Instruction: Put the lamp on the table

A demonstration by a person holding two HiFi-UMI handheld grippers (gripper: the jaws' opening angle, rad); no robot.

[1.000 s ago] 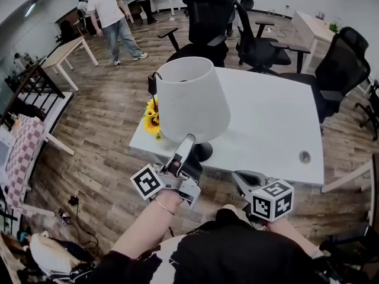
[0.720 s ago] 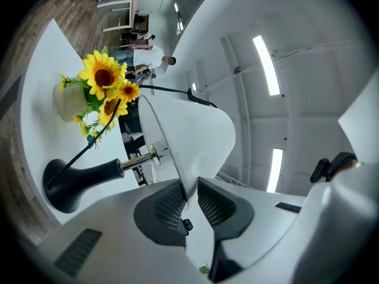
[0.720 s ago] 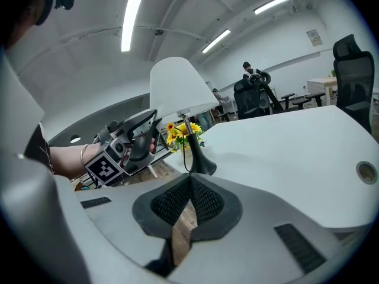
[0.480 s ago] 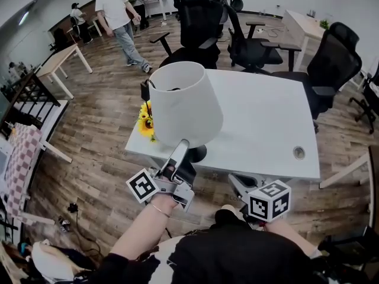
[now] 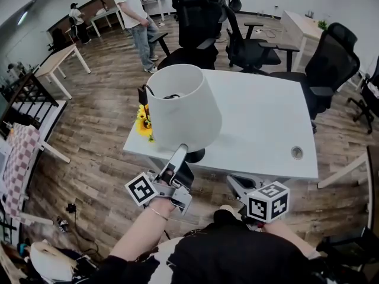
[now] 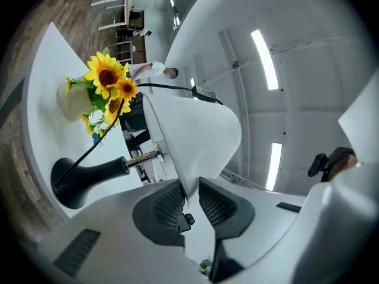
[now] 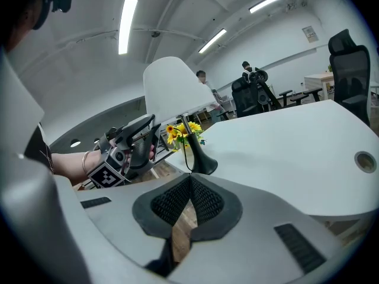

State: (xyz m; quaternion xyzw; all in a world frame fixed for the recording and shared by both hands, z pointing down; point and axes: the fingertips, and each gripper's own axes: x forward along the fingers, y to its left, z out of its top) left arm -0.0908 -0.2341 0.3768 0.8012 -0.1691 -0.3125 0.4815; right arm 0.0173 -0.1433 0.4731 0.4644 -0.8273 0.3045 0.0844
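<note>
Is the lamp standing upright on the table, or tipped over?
Upright: its black base sits flat on the white table, shade on top.

Lamp (image 7: 176, 93) upright on white table (image 7: 284, 152)

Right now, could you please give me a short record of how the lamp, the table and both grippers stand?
lamp: upright on the white table, near its front left corner
base: black, resting on the tabletop
lampshade: white; lower rim sits between the left gripper's jaws
left gripper: jaws have just been opening; pads not pressing on the rim
right gripper: shut, empty, low before the table's front edge
sunflowers: at the table's left edge, beside the lamp
task: lamp is set down; left gripper not yet withdrawn
</note>
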